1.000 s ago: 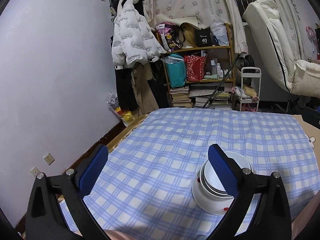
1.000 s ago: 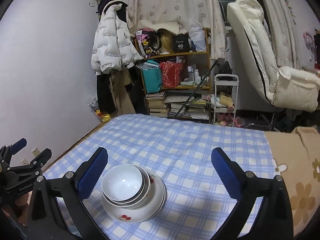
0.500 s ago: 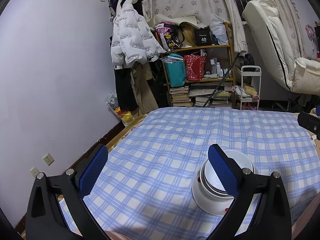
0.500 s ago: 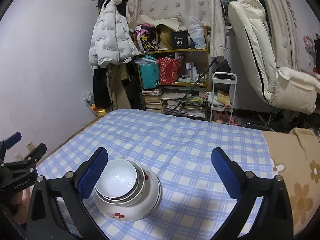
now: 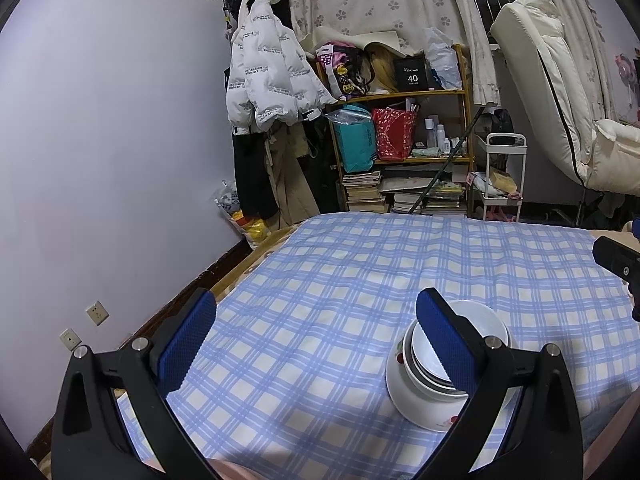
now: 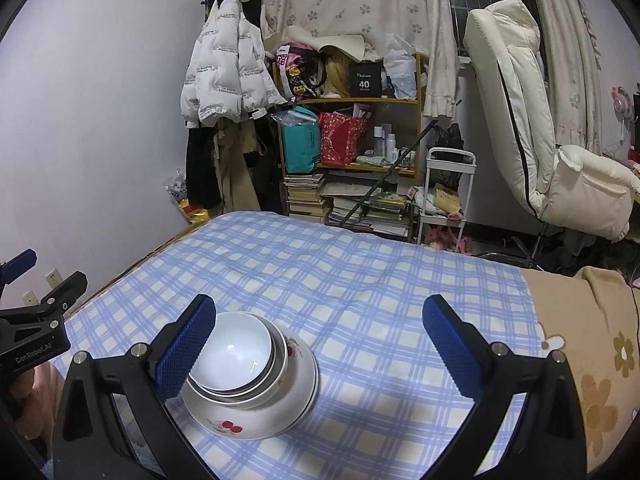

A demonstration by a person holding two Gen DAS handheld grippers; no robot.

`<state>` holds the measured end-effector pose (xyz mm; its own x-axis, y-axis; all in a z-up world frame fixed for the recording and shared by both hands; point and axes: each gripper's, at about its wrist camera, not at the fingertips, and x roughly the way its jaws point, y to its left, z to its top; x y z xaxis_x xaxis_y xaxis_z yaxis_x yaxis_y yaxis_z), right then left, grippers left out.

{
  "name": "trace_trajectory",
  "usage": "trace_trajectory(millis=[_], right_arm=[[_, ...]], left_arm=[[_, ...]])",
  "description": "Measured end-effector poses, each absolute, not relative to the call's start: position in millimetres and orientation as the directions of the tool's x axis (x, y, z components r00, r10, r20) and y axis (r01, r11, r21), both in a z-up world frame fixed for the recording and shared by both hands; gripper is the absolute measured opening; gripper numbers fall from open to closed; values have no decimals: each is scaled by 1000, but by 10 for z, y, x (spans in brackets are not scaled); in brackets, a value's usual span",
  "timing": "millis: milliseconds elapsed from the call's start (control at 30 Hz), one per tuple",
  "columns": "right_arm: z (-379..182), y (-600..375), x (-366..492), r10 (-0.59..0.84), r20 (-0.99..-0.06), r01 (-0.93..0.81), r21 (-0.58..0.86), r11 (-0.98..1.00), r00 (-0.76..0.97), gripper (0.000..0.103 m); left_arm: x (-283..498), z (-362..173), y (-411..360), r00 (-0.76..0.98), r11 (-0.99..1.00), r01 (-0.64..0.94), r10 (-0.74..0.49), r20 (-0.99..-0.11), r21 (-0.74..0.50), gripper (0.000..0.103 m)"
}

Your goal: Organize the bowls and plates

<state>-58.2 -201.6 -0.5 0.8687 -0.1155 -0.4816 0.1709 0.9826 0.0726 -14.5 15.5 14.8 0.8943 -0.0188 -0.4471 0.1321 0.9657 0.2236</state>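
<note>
Bowls (image 6: pixel 248 376) sit nested in one stack on the blue-checked bed (image 6: pixel 360 280), at seven o'clock in the right gripper's (image 6: pixel 320 344) view, which has drifted nearer; both it and the left gripper (image 5: pixel 316 336) hang wide open, empty, suggesting stacking is finished.

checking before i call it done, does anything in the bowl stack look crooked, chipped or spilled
Nothing stands out. The bowl stack sits nested and upright on the checked cloth, smallest white bowl on top, with no visible chips or spills. Both claws, left and right, are open and hold nothing.
</note>
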Motion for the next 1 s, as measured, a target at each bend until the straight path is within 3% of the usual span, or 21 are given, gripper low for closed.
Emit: trace_trajectory(millis=[1000], right_arm=[[-22,-2038,-583,-115,-487,170,70,983,866,103]], left_arm=[[-133,86,127,877,965,144,-22,-480,217,99]])
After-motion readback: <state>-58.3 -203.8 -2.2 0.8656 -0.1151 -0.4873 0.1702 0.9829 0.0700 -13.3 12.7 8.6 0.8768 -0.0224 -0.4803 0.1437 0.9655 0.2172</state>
